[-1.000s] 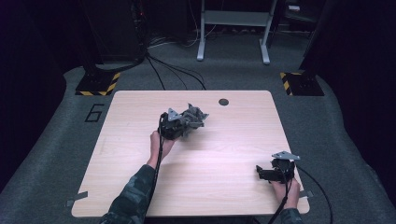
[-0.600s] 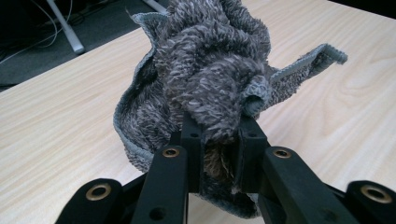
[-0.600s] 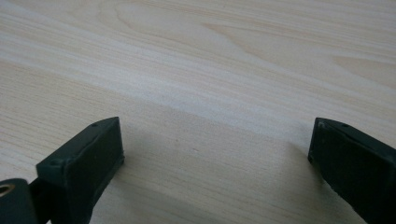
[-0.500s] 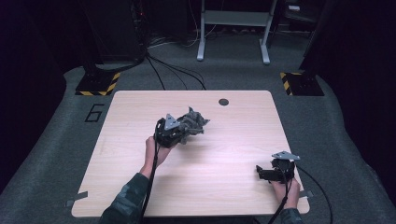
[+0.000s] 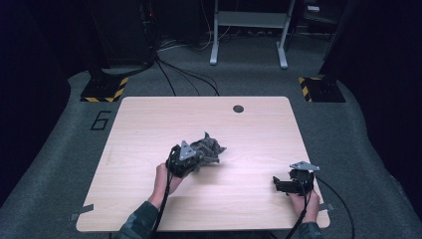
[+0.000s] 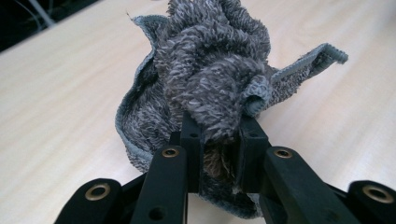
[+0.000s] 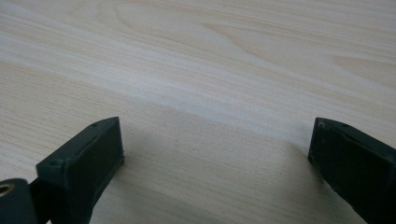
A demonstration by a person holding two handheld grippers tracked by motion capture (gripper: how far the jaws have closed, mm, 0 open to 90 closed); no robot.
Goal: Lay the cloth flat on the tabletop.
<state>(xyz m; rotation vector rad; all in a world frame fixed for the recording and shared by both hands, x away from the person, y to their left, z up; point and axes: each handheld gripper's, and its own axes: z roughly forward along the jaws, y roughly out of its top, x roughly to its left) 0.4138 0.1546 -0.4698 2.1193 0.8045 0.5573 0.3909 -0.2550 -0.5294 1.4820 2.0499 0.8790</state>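
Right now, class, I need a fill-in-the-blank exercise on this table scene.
1. The left tool is shut on a grey ____.
2. The right tool has its jaws ____, nothing between them.
3. The cloth rests on the ____ table.

Missing words: cloth; open; wooden

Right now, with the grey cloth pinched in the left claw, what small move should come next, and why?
Probably bring the right claw toward the cloth to take a free corner. The left claw pinches only a bunched fold, and the right one rests open on the table, apart.
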